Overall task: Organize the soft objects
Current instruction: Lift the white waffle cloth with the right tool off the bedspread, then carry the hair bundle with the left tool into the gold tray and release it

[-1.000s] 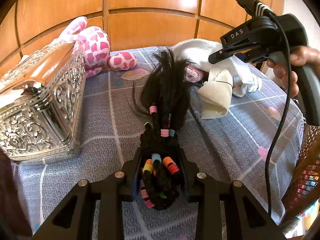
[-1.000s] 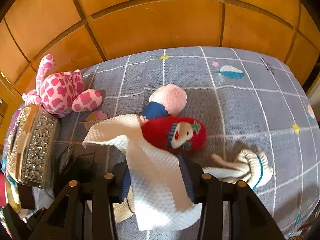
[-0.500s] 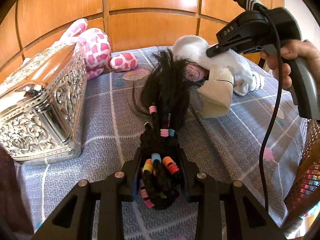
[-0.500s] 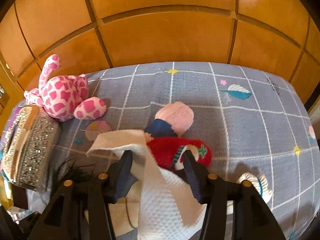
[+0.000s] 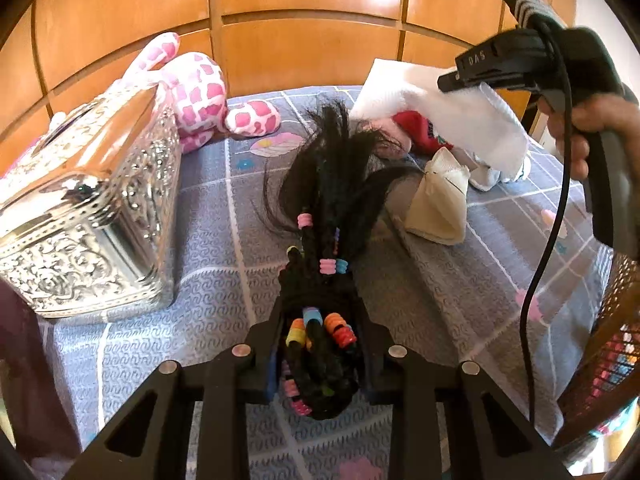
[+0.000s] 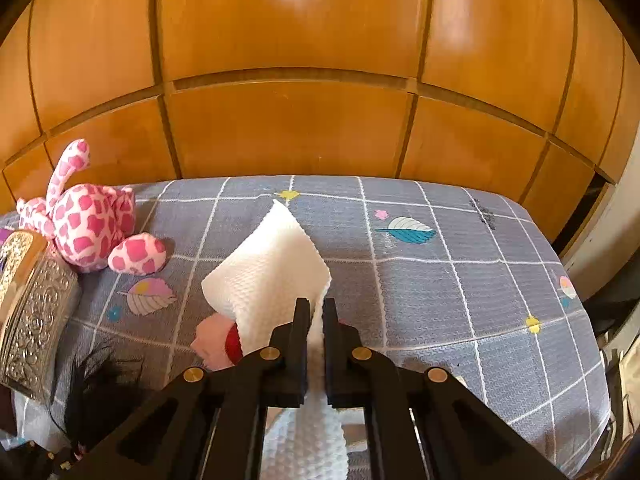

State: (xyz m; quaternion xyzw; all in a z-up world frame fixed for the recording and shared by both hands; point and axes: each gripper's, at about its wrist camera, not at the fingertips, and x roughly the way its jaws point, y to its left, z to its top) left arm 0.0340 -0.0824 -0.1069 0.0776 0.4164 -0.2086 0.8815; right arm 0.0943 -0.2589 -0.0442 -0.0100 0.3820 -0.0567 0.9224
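One white cloth [image 6: 272, 264] between right tool [image 6: 315, 312] jaws.

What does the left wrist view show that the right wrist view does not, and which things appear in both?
Only the left wrist view: the beaded braids clamped in the closing left gripper, a beige cloth, the person's hand holding the right gripper.

Only the right wrist view: the right gripper's own jaws pinching the towel, and a leaf print on the cover.

Both: white paper towel, pink spotted plush, silver box, black hairpiece, wooden panels.
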